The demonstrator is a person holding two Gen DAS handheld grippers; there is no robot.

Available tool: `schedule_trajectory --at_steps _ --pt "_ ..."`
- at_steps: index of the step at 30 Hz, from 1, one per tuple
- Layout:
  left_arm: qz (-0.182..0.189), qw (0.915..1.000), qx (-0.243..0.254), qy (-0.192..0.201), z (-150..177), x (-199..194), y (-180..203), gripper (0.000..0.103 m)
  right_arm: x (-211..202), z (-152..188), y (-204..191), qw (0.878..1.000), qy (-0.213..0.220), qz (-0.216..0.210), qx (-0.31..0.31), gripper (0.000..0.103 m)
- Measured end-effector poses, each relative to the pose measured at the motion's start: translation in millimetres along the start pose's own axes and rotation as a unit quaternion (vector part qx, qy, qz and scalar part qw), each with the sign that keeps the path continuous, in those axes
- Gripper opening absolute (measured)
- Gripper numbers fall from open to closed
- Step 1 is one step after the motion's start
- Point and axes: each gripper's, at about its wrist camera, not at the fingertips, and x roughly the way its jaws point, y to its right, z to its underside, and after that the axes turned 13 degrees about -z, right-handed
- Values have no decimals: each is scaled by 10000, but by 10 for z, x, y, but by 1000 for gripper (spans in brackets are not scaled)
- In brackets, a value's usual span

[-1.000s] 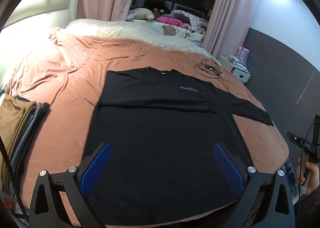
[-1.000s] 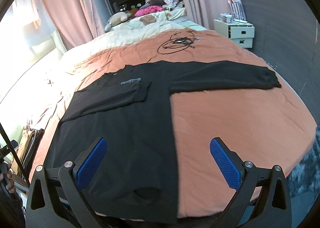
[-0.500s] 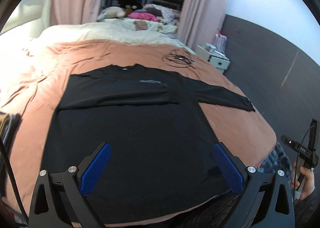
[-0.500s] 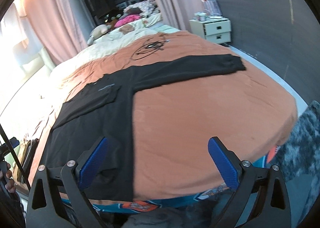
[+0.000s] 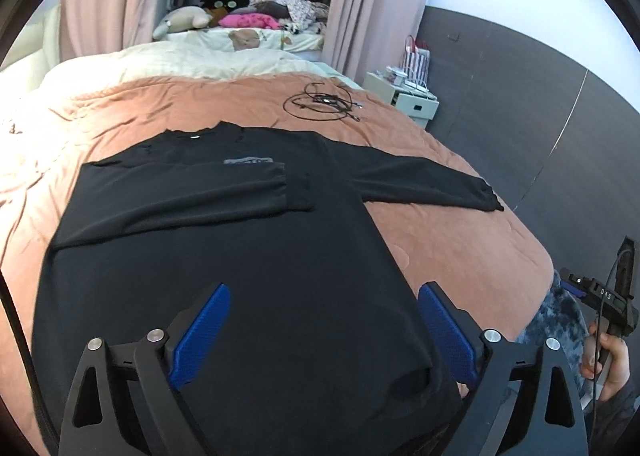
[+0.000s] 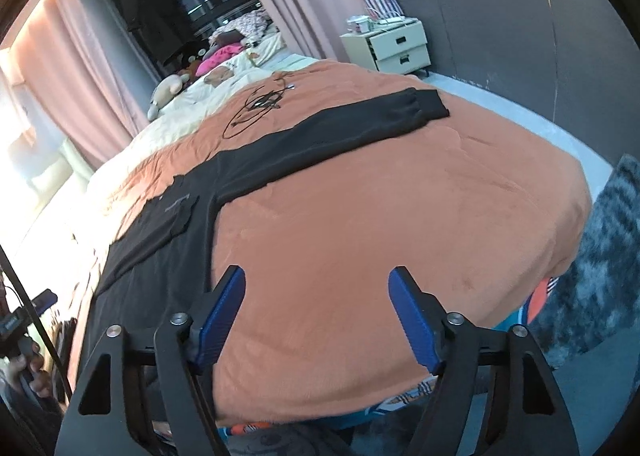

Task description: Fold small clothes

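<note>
We see the black long-sleeved shirt (image 5: 248, 280) flat on the orange bed cover (image 6: 380, 224) — both left gripper (image 5: 324, 336) and right gripper (image 6: 316, 312) have open jaws, just closing, gripping nothing.

Left gripper (image 5: 324, 330), right gripper (image 6: 316, 316): jaws closing, empty.
</note>
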Motion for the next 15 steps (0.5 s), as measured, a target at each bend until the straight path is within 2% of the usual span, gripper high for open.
schedule_trajectory --at_steps 7,15 --pt "96 9996 118 -249 -243 594 222 77 405 -212 242 9991 -65 -148 390 61" --pt "275 9983 245 -450 -510 1220 481 61 887 -511 423 9974 -183 -276 645 58"
